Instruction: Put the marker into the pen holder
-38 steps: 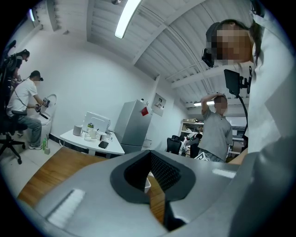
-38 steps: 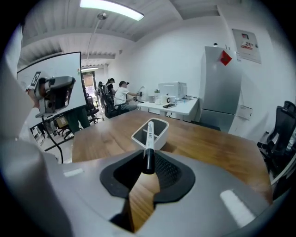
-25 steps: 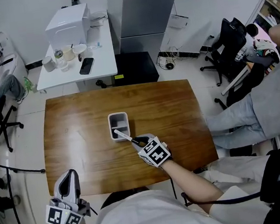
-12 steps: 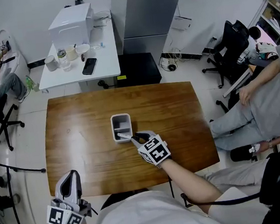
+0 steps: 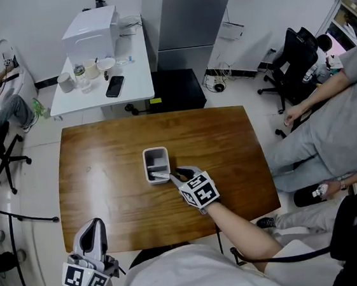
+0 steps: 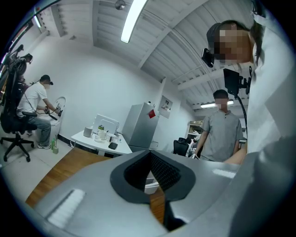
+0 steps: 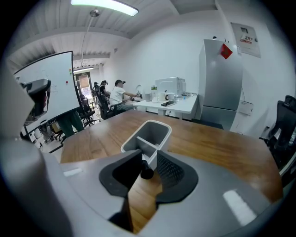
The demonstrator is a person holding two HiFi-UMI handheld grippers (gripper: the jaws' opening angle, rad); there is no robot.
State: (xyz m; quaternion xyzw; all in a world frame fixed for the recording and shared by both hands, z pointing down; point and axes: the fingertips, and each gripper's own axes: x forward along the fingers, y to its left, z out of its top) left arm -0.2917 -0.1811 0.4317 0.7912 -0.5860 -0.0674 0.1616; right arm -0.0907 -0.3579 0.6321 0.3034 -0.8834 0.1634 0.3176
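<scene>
Marker pokes tip-first over the near compartment of the pen holder, its dark tail clamped in your right gripper at the holder's 4 o'clock. Only tipping it in and letting go seems left. Your left gripper sits pinched on nothing at the table's 7 o'clock.

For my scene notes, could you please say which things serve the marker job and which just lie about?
In use: marker, pen holder, right tongs shut on the marker.
Lying about: phone, white box, side table, office chair, idle left tongs.
</scene>
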